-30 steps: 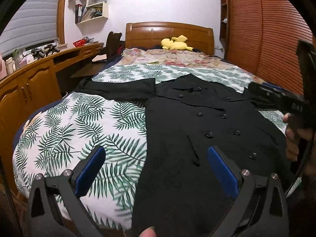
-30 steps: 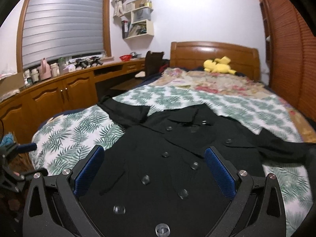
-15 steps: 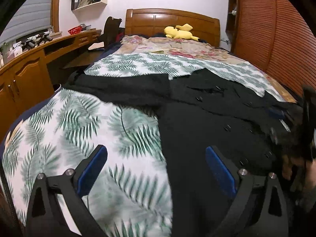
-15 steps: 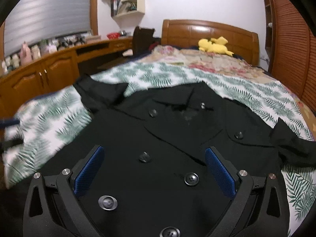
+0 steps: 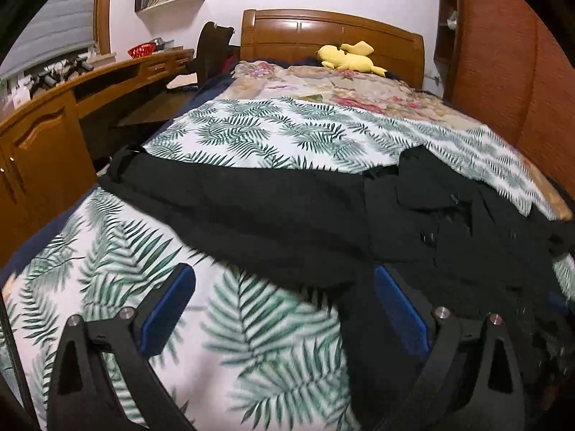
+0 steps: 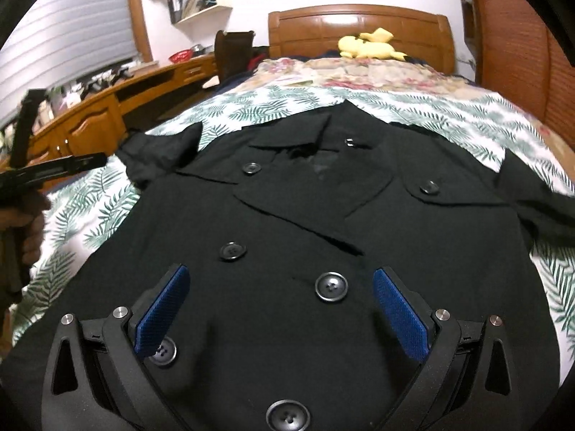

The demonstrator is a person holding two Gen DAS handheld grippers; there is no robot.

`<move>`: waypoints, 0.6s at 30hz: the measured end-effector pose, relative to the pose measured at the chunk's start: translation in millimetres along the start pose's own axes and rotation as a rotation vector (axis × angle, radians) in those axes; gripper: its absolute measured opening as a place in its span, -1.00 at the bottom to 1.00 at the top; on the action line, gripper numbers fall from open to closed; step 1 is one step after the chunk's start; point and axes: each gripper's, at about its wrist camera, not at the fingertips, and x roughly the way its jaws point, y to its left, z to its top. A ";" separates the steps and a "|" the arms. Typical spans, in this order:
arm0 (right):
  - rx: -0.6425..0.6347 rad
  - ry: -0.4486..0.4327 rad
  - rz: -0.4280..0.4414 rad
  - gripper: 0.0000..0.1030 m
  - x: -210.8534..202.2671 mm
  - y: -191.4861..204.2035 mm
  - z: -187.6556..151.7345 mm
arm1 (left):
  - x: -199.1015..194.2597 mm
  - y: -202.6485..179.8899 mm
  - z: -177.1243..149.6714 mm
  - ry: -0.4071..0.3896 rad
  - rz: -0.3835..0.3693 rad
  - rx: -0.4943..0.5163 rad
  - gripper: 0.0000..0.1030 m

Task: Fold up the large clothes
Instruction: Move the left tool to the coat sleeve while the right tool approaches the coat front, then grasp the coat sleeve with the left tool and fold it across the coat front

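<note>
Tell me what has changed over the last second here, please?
Both grippers moved lower and closer over the bed: the left gripper toward the coat's outstretched sleeve, the right gripper in over the black coat front. Nothing was taken hold of; both pairs of jaws stayed open. The coat lies spread as before.

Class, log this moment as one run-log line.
stage: approach | left gripper: open, near sleeve | right gripper: open, over black coat | fold: not begun
</note>
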 end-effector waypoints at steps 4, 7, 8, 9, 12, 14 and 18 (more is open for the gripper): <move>-0.011 0.019 0.000 1.00 4.3 3.7 -0.1 | 18.4 8.1 14.0 -0.009 0.007 -0.046 0.94; -0.037 0.027 0.000 1.00 6.5 8.5 -0.6 | 41.5 19.6 21.7 0.011 0.018 -0.082 0.86; -0.040 0.029 0.004 1.00 7.0 8.7 -1.0 | 51.3 25.6 23.6 0.031 0.016 -0.102 0.79; -0.040 0.034 0.008 1.00 7.9 8.8 -1.0 | 59.4 31.6 24.8 0.046 0.017 -0.124 0.74; -0.029 0.050 0.023 1.00 11.6 6.3 -0.8 | 85.3 57.2 24.8 0.092 0.047 -0.210 0.58; -0.026 0.060 0.032 1.00 13.9 5.9 -1.2 | 96.8 66.9 20.8 0.125 0.070 -0.234 0.56; -0.047 0.071 0.039 1.00 16.2 10.9 -2.3 | 113.5 85.9 9.8 0.181 0.050 -0.314 0.38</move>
